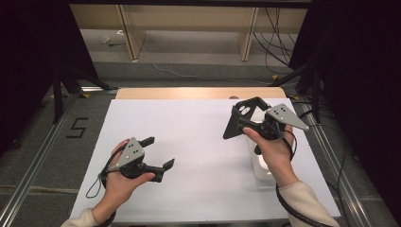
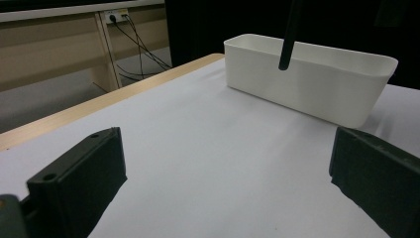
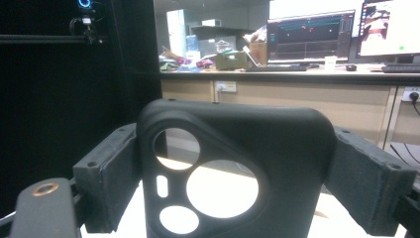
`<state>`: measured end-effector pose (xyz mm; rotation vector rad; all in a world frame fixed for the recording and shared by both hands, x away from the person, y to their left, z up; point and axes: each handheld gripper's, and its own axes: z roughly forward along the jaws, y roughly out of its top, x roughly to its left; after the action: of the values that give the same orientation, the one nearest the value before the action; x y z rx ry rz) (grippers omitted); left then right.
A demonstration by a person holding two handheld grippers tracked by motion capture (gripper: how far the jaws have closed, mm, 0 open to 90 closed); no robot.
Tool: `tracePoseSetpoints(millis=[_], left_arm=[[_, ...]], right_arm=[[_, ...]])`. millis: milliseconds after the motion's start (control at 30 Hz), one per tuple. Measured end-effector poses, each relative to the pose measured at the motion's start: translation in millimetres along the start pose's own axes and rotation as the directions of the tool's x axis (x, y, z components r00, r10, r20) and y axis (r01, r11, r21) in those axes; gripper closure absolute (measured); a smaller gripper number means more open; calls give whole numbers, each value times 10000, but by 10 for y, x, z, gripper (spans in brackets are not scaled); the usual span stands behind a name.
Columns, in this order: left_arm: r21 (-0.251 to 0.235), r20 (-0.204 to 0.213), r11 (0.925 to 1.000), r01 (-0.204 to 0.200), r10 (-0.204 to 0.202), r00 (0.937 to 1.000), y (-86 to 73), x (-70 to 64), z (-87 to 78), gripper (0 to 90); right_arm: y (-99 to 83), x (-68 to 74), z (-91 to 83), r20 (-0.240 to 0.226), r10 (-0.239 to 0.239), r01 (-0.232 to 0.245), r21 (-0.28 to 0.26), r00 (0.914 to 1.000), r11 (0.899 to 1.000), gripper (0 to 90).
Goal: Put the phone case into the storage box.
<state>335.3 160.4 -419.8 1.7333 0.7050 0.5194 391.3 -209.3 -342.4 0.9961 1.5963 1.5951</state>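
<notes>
A black phone case (image 1: 242, 117) with round camera cut-outs is held up off the table, my right gripper (image 1: 250, 118) shut on its two sides. In the right gripper view the case (image 3: 292, 163) stands upright between the jaws of the right gripper (image 3: 233, 148). Below that hand lies a white oblong bin (image 1: 259, 166), partly hidden by the hand; the same bin (image 2: 307, 82) is ahead in the left gripper view. My left gripper (image 1: 161, 152) rests low over the white table cover (image 1: 198, 137) at the left, open with nothing between its jaws (image 2: 223, 183).
A wooden table edge (image 1: 198, 92) runs along the far side, with grey floor and cables beyond. A thin dark shape (image 2: 289, 34) hangs over the bin. A desk with monitors (image 3: 312, 37) stands far off. Dark stands flank the table.
</notes>
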Motion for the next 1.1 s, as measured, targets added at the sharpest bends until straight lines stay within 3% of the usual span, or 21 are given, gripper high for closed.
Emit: tracePoseSetpoints(millis=[1100], left_arm=[[10,10,10000,1,-1,10000,-4,-3,5,5]], right_arm=[[73,-190,-62,684,-19,29,-143,9977,9999,152]])
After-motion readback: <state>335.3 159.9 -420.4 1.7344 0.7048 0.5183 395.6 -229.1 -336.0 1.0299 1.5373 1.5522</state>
